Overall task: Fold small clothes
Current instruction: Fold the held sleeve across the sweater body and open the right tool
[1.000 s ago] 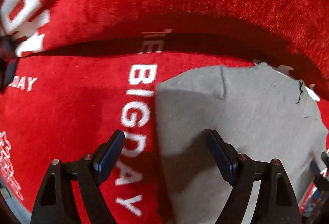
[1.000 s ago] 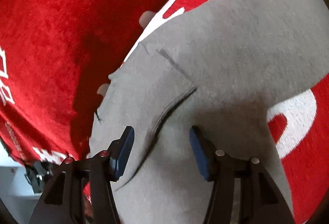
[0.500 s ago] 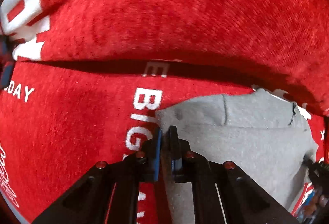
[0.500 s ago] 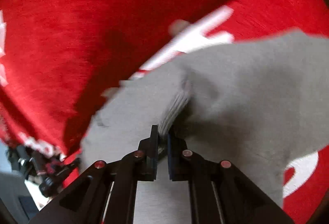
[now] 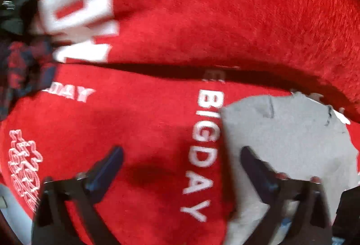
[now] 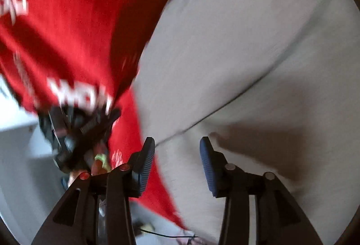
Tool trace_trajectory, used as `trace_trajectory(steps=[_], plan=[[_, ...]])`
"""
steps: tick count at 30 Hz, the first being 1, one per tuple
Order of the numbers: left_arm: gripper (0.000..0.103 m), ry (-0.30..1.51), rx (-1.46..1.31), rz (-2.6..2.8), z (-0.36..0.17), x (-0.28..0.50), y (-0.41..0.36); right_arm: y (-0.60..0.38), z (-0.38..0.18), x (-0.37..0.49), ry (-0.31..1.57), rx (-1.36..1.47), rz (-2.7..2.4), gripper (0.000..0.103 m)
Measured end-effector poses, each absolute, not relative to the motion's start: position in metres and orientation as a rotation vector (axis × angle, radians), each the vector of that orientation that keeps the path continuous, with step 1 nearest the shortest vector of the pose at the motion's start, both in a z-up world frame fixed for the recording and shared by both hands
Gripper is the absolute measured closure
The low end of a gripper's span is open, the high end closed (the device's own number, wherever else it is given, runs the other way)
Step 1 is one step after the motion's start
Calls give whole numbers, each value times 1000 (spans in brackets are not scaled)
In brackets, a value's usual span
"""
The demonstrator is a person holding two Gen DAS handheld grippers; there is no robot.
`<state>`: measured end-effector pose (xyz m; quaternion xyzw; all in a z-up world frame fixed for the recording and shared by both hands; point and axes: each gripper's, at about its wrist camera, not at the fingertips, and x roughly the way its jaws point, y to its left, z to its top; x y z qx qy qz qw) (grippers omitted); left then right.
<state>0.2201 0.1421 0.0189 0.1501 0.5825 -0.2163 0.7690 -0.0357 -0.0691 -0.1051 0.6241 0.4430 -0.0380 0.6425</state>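
A small grey garment lies flat on a red blanket with white "BIG DAY" lettering. My left gripper is open and empty, its right finger over the garment's left edge and its left finger over bare blanket. In the right wrist view the grey garment fills the right side, with a dark seam line running across it. My right gripper is open and empty just above the garment near that seam.
A dark red plaid cloth lies at the blanket's left end. The blanket covers a back cushion behind a dark crease. The other gripper and a pale floor show beyond the blanket's edge.
Both grippers were shut on the grey garment half a second ago and have now opened and let it go. The left one has pulled back; the right view has swung over the garment.
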Motion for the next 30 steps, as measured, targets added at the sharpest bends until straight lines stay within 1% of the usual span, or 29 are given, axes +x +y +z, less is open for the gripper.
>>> trace_trajectory(steps=[3, 4, 5, 6, 7, 8, 12, 16, 17, 19, 22, 24, 25, 26, 30], plan=[[1, 1270, 335, -477, 13, 213, 169, -43, -121, -4, 998, 1439, -66, 58], [1, 1274, 332, -471, 9, 206, 167, -39, -123, 0, 992, 1441, -71, 58], [1, 1284, 325, -468, 9, 206, 173, -37, -125, 4, 983, 1444, -75, 61], [1, 1296, 317, -469, 8, 206, 180, -37, -124, 9, 974, 1445, -79, 69], [1, 1302, 312, -470, 6, 205, 183, -33, -123, 13, 973, 1445, -81, 93], [1, 1302, 309, -467, 6, 204, 186, -32, -121, 16, 965, 1441, -86, 96], [1, 1303, 323, -472, -1, 201, 193, -17, -116, 29, 956, 1420, -96, 96], [1, 1321, 346, -477, -12, 190, 189, -5, -132, 27, 962, 1450, -163, 96], [1, 1321, 360, -480, -14, 185, 186, -6, -129, 25, 960, 1452, -169, 96], [1, 1321, 380, -493, -17, 177, 178, -8, -118, 24, 999, 1434, -116, 90], [1, 1324, 395, -527, -18, 163, 163, -31, -86, 3, 996, 1320, -108, 90], [1, 1329, 383, -550, -19, 157, 154, -70, -69, -31, 957, 1262, -221, 77], [1, 1330, 381, -560, -20, 153, 148, -91, -65, -48, 941, 1252, -301, 64], [1, 1332, 384, -566, -21, 151, 143, -114, -64, -68, 918, 1253, -388, 60], [1, 1335, 426, -572, -32, 139, 124, -198, -74, -127, 819, 1333, -680, 60]])
